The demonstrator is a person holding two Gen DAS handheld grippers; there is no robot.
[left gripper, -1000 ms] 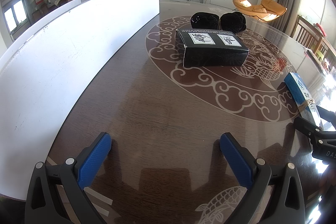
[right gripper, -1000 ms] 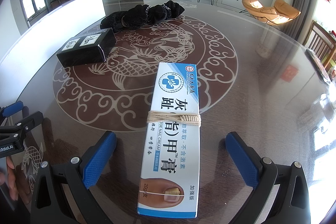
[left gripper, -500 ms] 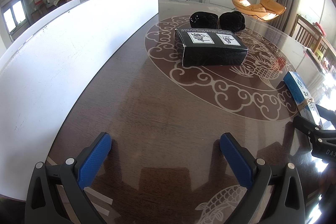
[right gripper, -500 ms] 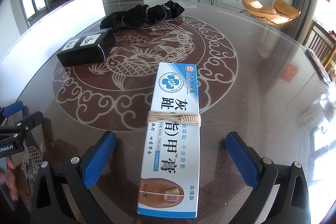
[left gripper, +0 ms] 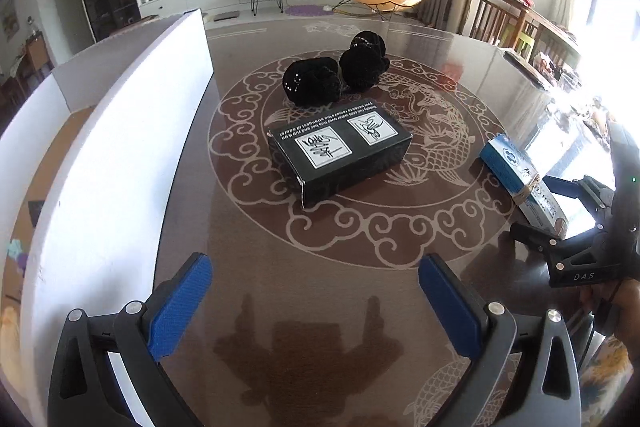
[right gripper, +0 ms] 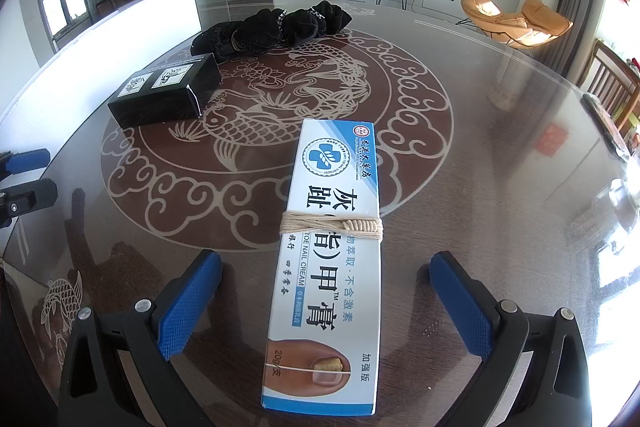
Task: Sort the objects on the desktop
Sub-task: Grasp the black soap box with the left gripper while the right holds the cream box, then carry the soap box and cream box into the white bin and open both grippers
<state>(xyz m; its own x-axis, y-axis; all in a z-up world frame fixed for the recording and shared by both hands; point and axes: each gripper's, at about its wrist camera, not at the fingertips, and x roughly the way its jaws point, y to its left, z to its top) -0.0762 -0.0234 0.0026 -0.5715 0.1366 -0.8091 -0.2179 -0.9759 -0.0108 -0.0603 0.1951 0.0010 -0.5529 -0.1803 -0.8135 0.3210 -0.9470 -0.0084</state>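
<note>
Here the right gripper point(right gripper: 326, 301) has its blue-padded fingers point(right gripper: 188, 301) spread wide on either side of the cream box point(right gripper: 330, 255), a long white-and-blue carton lying flat on the bench point(right gripper: 480, 155) with twine point(right gripper: 332, 229) wound round its middle. The near end of the carton lies between the pads, but neither pad touches it; there is a clear gap on both sides.

The left gripper point(left gripper: 316, 301) is likewise spread, its fingers point(left gripper: 180, 301) holding nothing, with only bare bench point(left gripper: 304, 307) between them. Ahead of it, on the round fish-and-cloud pattern, lies the black box point(left gripper: 340, 155), flat, with two white labels on top. Just beyond that box sits the black cloth point(left gripper: 336, 75), bunched in two dark lumps; I cannot tell whether the cloth touches the box. A white board point(left gripper: 120, 155) stands upright along the bench's left side.

In the left wrist view the cream box point(left gripper: 520, 179) appears at the right, well apart from the black box, with the right gripper point(left gripper: 560, 211) around its near end and part of a hand point(left gripper: 622, 307) behind it. In the right wrist view the black box point(right gripper: 168, 95) and cloth point(right gripper: 272, 27) lie to the far left.
</note>
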